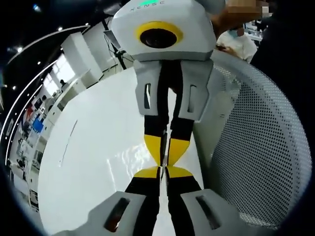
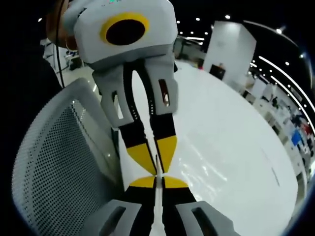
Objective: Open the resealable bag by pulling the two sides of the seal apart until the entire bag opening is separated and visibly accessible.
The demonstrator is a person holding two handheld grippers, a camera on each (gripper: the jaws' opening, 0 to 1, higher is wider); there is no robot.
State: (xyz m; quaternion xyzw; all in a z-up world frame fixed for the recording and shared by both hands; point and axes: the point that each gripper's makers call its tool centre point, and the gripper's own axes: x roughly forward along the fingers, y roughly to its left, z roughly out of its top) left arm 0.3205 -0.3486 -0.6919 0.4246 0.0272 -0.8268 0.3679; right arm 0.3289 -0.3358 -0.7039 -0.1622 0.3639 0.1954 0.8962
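Observation:
The resealable bag (image 1: pixel 129 158) is clear plastic and shows mostly as a glossy sheen over the white table (image 1: pixel 88 147), with a thin edge running between the jaws. My left gripper (image 1: pixel 164 171) rises from the bottom of the left gripper view, its yellow-tipped jaws shut on the bag's top edge. Facing it tip to tip from above, my right gripper (image 1: pixel 164 161) is shut on the same edge. In the right gripper view my right gripper (image 2: pixel 158 180) meets the left gripper (image 2: pixel 158 169) the same way, beside the bag's sheen (image 2: pixel 197 164).
A grey mesh chair back (image 1: pixel 261 147) (image 2: pixel 59 162) stands close beside the grippers at the table's edge. A person (image 1: pixel 236 42) sits behind it. Shelves and desks line the far side of the room (image 1: pixel 34 123).

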